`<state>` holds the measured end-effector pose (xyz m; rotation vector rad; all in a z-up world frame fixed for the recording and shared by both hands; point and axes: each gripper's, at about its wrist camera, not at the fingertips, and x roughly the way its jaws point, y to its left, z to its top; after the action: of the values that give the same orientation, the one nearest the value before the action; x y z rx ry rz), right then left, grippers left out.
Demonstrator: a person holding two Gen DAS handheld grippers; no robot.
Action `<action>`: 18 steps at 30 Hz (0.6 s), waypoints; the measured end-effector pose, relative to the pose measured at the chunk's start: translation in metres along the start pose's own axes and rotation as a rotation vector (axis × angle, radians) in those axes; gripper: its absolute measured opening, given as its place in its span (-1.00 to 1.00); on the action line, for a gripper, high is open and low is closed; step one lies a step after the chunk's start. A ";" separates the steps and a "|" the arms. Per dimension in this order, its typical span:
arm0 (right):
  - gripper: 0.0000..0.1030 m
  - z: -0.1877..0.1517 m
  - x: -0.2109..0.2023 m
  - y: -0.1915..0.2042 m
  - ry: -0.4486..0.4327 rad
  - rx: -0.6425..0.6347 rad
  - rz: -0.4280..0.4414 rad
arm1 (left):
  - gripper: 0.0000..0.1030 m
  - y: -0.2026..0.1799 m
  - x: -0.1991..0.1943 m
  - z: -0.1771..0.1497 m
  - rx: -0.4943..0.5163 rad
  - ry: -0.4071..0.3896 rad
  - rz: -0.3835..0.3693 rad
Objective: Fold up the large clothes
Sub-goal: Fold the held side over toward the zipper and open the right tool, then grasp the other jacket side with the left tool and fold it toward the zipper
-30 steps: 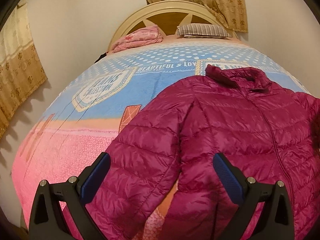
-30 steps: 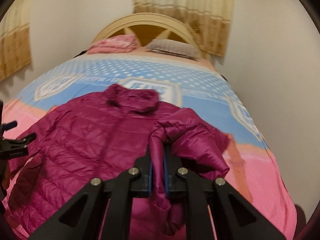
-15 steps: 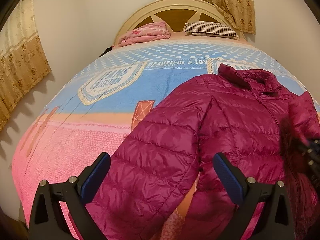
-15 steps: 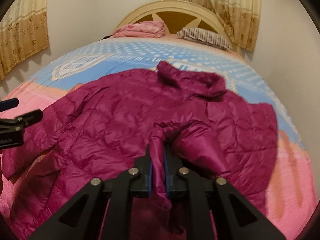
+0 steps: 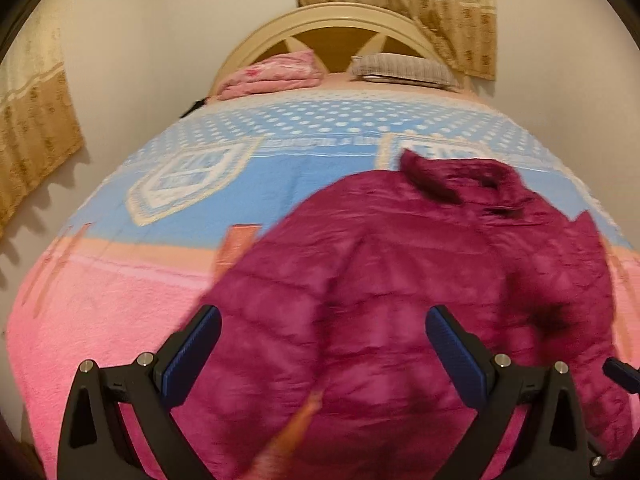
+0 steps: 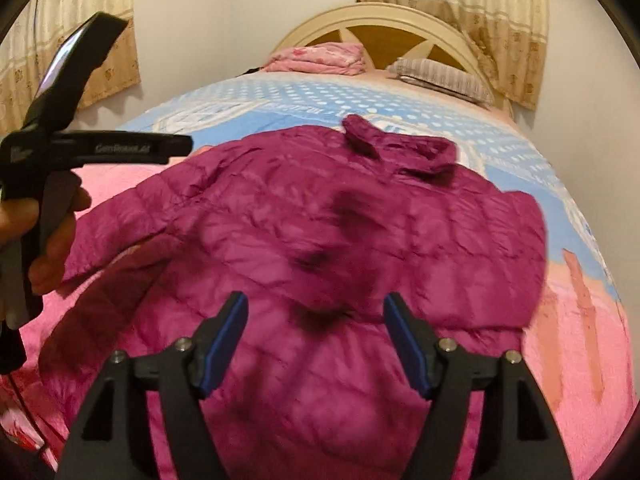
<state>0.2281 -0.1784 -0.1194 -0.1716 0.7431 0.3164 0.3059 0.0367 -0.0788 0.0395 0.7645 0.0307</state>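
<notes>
A magenta puffer jacket [image 6: 320,240] lies front up on the bed, collar toward the headboard. Its right sleeve is folded in over the body; its left sleeve [image 6: 120,236] still lies out to the side. The jacket also fills the lower middle of the left wrist view [image 5: 400,300]. My right gripper [image 6: 316,336] is open and empty, hovering over the jacket's lower body. My left gripper [image 5: 324,344] is open and empty above the jacket's left side; it shows at the left edge of the right wrist view [image 6: 80,148], held in a hand.
The bed has a pink and blue blanket [image 5: 120,300]. A folded pink quilt [image 5: 272,74] and a striped pillow [image 5: 404,68] lie by the curved headboard [image 5: 332,28]. Walls and curtains stand close on both sides.
My right gripper carried the right sleeve across onto the jacket body, then opened and let it go. My left gripper shifted right over the jacket and stayed open.
</notes>
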 end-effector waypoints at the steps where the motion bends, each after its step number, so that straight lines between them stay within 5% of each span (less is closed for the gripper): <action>1: 0.42 -0.003 -0.002 -0.006 0.005 0.005 -0.027 | 0.98 -0.011 0.001 0.001 0.015 0.002 -0.010; 12: 0.42 -0.031 0.002 -0.060 0.024 0.144 -0.100 | 0.97 -0.098 0.024 -0.008 0.104 0.082 -0.200; 13: 0.42 -0.034 0.003 -0.063 0.026 0.153 -0.104 | 0.76 -0.104 0.026 -0.010 0.115 0.085 -0.216; 14: 0.42 -0.037 0.004 -0.066 0.029 0.163 -0.109 | 0.21 -0.111 0.029 -0.012 0.132 0.089 -0.239; 15: 0.42 -0.039 0.006 -0.067 0.030 0.169 -0.110 | -0.14 -0.117 0.033 -0.014 0.156 0.109 -0.280; 16: 0.42 -0.042 0.006 -0.068 0.030 0.173 -0.110 | -0.78 -0.121 0.038 -0.016 0.164 0.131 -0.316; 18: 0.43 -0.047 0.009 -0.071 0.037 0.181 -0.122 | -0.82 -0.124 0.038 -0.017 0.171 0.124 -0.318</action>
<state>0.2284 -0.2557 -0.1567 -0.0510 0.7903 0.1295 0.3232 -0.0853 -0.1235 0.0786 0.8891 -0.3372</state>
